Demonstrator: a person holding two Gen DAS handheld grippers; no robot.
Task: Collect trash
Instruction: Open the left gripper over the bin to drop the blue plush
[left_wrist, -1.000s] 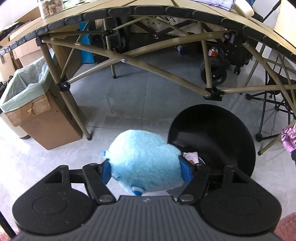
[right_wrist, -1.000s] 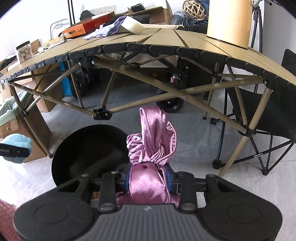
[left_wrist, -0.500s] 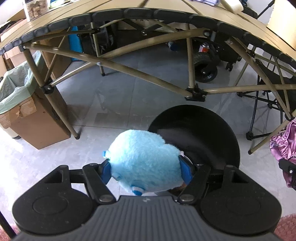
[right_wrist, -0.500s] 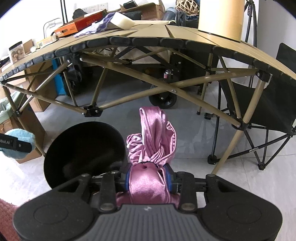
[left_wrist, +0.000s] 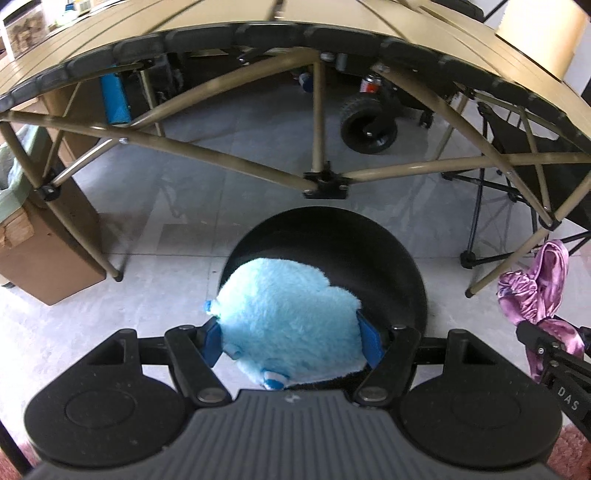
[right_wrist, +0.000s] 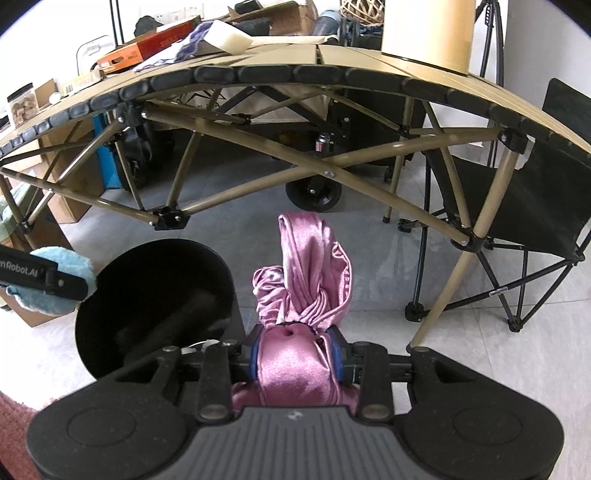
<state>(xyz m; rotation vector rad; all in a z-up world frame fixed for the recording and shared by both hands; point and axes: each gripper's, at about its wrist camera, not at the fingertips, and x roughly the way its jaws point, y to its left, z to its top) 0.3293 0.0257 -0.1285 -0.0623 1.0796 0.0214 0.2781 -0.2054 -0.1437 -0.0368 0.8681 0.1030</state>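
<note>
2 items, both soft and light; you carry 1 per tool.
1. Blue plush toy: squashy, furry. Your left tool clamps its sides, jaws fairly wide, above the black bin's near rim.
2. Pink satin cloth: limp, probably slippery; grip its knotted bunch. Your right tool pinches it tightly, just beside the bin.

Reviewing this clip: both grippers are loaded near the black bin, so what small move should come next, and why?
Probably open the left gripper to drop the blue plush toy: it hangs over the black bin mouth, while the right gripper holds the pink satin cloth beside the bin, not over it.
</note>
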